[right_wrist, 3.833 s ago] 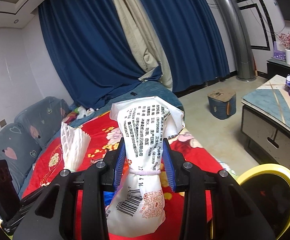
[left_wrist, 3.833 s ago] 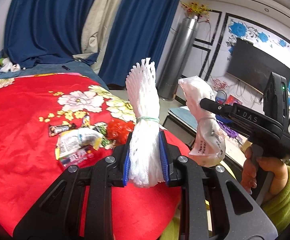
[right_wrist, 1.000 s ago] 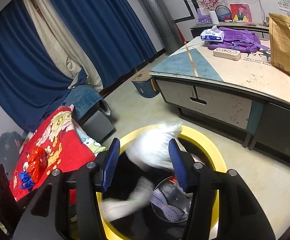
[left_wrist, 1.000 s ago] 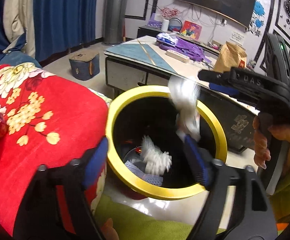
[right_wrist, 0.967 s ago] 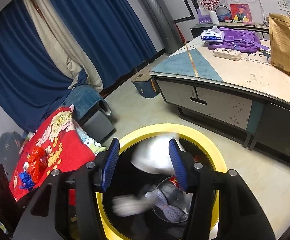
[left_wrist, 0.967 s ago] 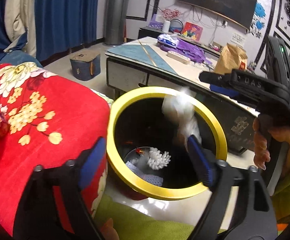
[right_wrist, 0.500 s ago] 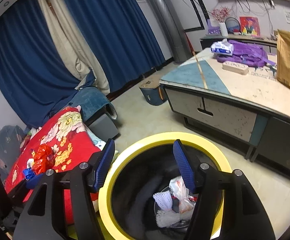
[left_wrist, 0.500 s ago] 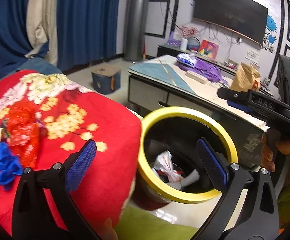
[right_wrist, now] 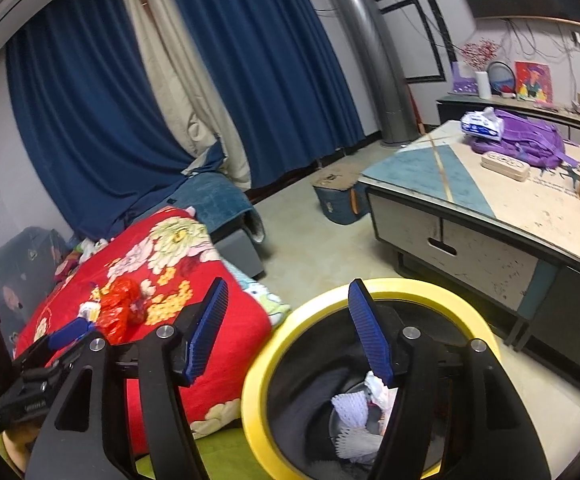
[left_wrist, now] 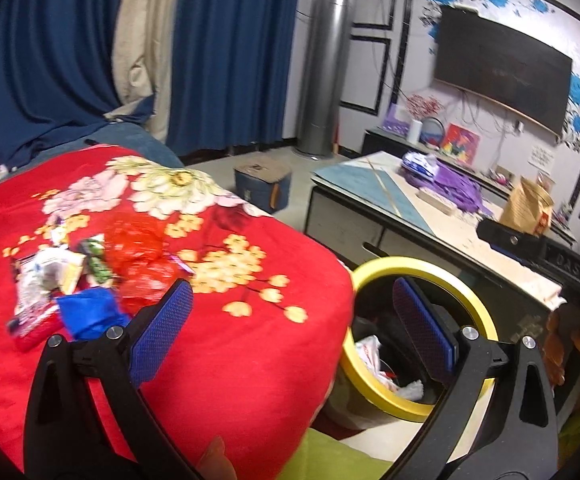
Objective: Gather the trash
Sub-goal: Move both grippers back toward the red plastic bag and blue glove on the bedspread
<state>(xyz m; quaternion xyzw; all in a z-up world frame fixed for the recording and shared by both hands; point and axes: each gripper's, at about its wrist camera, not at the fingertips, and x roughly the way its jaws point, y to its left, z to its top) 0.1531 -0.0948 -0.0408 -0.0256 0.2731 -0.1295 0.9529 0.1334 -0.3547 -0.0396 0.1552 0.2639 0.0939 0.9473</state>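
My left gripper [left_wrist: 290, 292] stands wide open with nothing between its blue pads, above the edge of the red flowered blanket [left_wrist: 250, 340]. A pile of trash lies on that blanket at the left: crumpled red plastic [left_wrist: 138, 248], a blue scrap [left_wrist: 86, 312] and printed wrappers [left_wrist: 46, 276]. My right gripper [right_wrist: 288, 286] is open and empty over the near rim of the yellow-rimmed black bin [right_wrist: 410, 288]. Inside the bin lie a white foam net [right_wrist: 350, 404] and a white plastic bag [right_wrist: 378, 390]. The bin [left_wrist: 410, 268] sits beside the blanket's right edge.
A low table [left_wrist: 470, 232] behind the bin carries a purple bag [left_wrist: 450, 184] and a brown paper bag [left_wrist: 528, 208]. A blue box [left_wrist: 262, 184] sits on the floor by the blue curtains [left_wrist: 230, 60]. A green-clad leg [right_wrist: 218, 456] lies below the grippers.
The foam net and the white bag, held earlier, fell into the bin as both jaws opened. Both views then rose and swung left from the bin toward the blanket.
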